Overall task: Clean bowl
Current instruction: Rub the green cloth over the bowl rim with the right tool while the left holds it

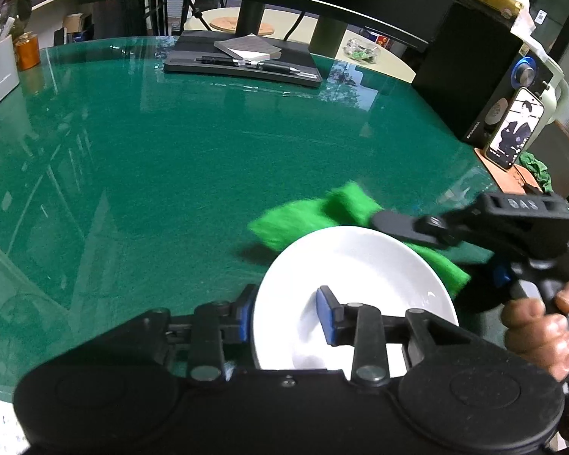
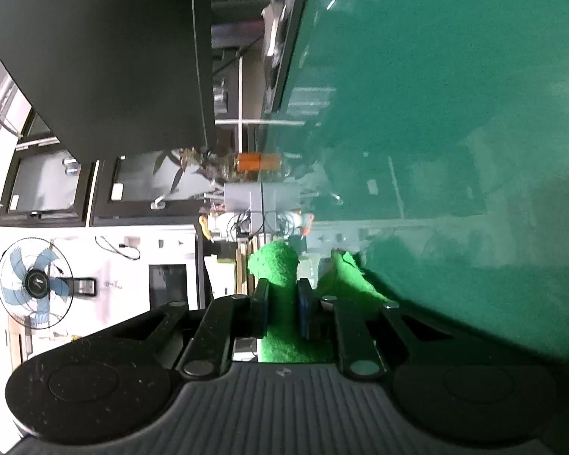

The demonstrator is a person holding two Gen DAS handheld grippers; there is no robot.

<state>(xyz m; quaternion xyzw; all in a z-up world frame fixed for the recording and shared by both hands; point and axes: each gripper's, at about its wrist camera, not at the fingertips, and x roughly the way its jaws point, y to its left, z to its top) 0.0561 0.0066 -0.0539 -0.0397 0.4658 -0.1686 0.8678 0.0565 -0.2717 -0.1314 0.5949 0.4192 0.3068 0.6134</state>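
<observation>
So we've got the shallow white ceramic bowl sitting right at the left gripper; its near-left rim runs between the two blue-padded fingers, one pad inside the dish, the other outside against the wall, so the fingers are clamped on that rim; the bowl looks tipped up a bit toward the camera, though we can't tell if its far edge touches the table.

Over on the right side, the right gripper is pinched tight on a fuzzy bright green cloth; in the left wrist view that same cloth hangs just beyond the bowl's far rim, blurred, with a fold trailing down past the bowl's right edge; whether it actually touches the rim we can't say. A hand wraps the right gripper's handle at the lower right.

Textures: the bowl is smooth and glossy with a soft highlight; the cloth is nappy, like felt or microfibre; the dark green tabletop is glass-slick and mirrors the room. Further back there's a flat black monitor stand with a notepad and pens on it; a phone leans against a black speaker on the right.
</observation>
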